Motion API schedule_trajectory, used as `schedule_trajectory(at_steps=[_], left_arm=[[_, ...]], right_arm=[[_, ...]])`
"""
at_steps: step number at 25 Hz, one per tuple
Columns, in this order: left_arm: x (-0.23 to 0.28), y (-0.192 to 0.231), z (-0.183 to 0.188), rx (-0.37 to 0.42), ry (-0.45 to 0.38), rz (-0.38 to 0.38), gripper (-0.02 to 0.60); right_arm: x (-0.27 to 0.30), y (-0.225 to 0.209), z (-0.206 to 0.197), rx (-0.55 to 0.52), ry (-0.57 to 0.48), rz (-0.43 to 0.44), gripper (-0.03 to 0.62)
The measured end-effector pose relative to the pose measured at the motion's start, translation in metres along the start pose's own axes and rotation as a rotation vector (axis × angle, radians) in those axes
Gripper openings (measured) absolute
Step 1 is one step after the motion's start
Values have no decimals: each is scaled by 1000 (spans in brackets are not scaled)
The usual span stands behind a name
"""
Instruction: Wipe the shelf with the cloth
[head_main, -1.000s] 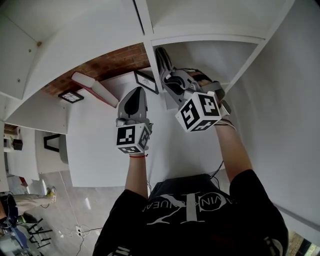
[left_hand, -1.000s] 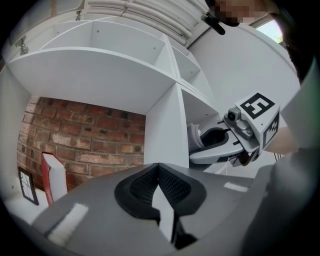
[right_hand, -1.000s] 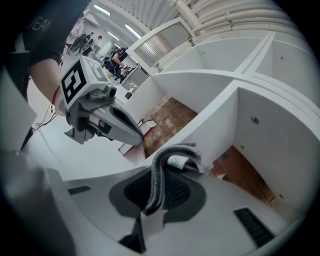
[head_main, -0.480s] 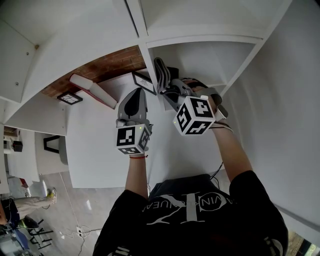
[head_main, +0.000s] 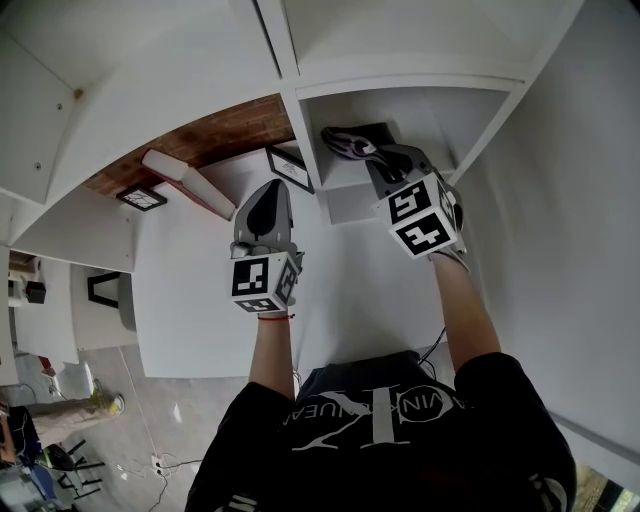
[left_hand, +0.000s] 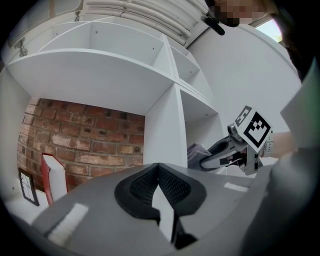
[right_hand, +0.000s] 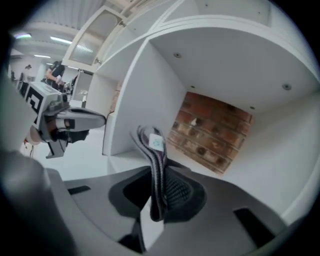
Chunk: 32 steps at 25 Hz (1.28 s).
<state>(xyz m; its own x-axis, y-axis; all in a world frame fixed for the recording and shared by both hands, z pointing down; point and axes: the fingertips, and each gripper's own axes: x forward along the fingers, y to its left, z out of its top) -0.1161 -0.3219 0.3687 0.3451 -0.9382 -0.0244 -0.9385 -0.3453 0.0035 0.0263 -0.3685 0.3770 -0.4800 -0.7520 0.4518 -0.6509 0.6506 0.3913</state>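
Observation:
A grey striped cloth (head_main: 344, 143) hangs crumpled inside the right compartment of the white shelf (head_main: 420, 112). My right gripper (head_main: 374, 157) is shut on it; in the right gripper view the cloth (right_hand: 151, 142) stands up, pinched between the jaws of the right gripper (right_hand: 157, 194). My left gripper (head_main: 268, 190) is held in front of the left compartment, shut, with nothing between its jaws. In the left gripper view the left gripper (left_hand: 159, 176) points at the upright divider (left_hand: 163, 134), and the right gripper (left_hand: 239, 148) and the cloth (left_hand: 196, 151) show beyond it.
In the left compartment a red and white book (head_main: 188, 177) leans over, with a small black-framed picture (head_main: 290, 166) to its right and another frame (head_main: 141, 196) to its left. Red brick wall (left_hand: 85, 145) backs the compartments. A person (right_hand: 54, 74) stands far off.
My right gripper has swung to the right inside the compartment, carrying the cloth away from the divider. My left gripper has stayed in place.

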Motion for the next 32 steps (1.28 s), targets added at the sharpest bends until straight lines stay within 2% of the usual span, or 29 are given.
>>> schedule_trajectory(at_steps=[5,8,12,14,18,21,24,28,32], left_arm=[[1,-3,-2,0,4,-11,11],[1,-7,0,-2,1,-21,11],[1,-11,3,-2,-6,-30,11],[1,-11,5,-2,-14,-31,11],[-1,-10,8,10,-21,-24,11],[-4,-22,10,59,-15,-55,11],[-4,-44,12,60,-12,-121,11],[-2,-56,14,30,-21,-151,11],[-2,-55,20,13,-41,-152,11]], right_arm=[[-20,-43,-16,143,-37,-203,54],[-36,-66,-24,167,-33,-341,54],[-50,-82,-34,26,30,-508,54],[-54,-89,-37,-32,55,-559,54],[-61,-104,-38,-81,91,-628,54],[-62,-110,-36,-151,122,-664,54],[-62,-117,-35,-243,165,-694,54],[-61,-123,-39,-480,309,-743,54],[-57,-121,-42,-621,393,-696,54]])
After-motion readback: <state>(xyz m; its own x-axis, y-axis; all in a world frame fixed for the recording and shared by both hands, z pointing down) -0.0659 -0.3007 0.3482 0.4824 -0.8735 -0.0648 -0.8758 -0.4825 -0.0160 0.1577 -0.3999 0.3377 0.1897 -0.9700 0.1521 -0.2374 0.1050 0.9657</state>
